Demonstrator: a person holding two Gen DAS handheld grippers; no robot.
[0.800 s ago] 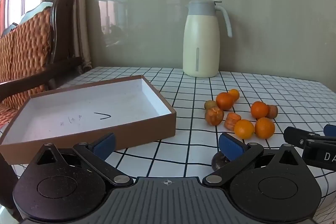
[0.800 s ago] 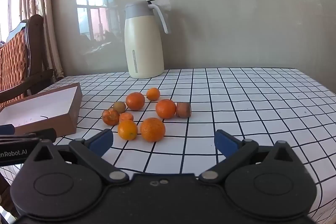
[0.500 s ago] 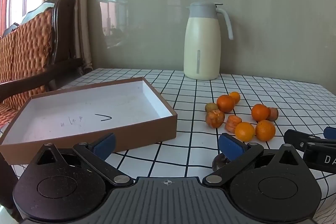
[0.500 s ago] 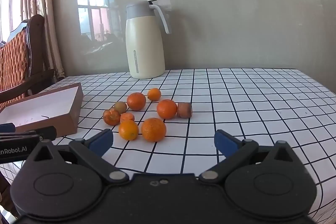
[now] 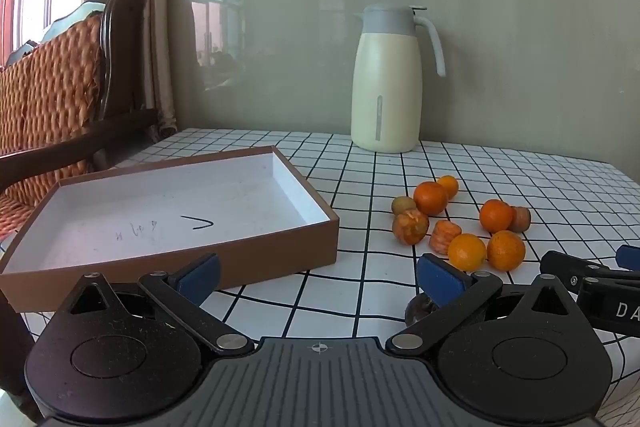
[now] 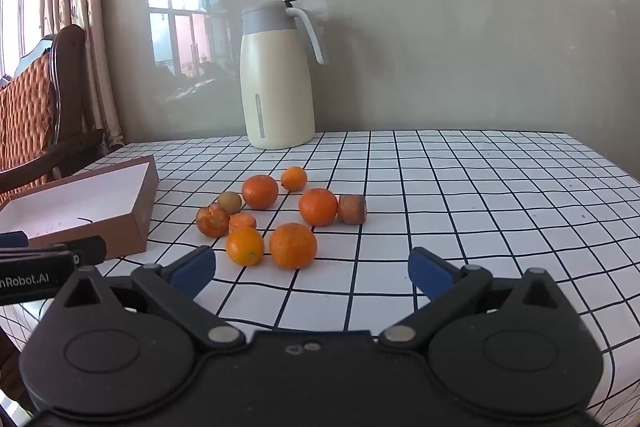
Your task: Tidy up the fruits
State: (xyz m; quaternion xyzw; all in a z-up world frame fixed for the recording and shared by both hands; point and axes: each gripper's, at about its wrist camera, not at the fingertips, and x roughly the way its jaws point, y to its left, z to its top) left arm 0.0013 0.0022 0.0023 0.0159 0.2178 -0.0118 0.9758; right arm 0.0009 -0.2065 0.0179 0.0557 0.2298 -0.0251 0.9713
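Far left: wooden chair with woven orange back, beside curtains and a window. On the checked tablecloth, left portion: shallow brown box with white inside, pen marks on its floor, nothing in it. Low in front of the box: left gripper, blue pads spread wide, nothing between them, held above the cloth near the table's front edge. Toward the back, against the grey wall: cream jug with grey lid and handle, upright. Right of the box, well apart from it: cluster of fruits loose on the cloth, mostly round orange ones, plus a small brownish one and a stubby brown piece touching an orange fruit at the cluster's right side. Just in front of the cluster: right gripper, pads spread wide, nothing pinched, nearest fruits just beyond the left pad. Right portion of the table: bare cloth only.
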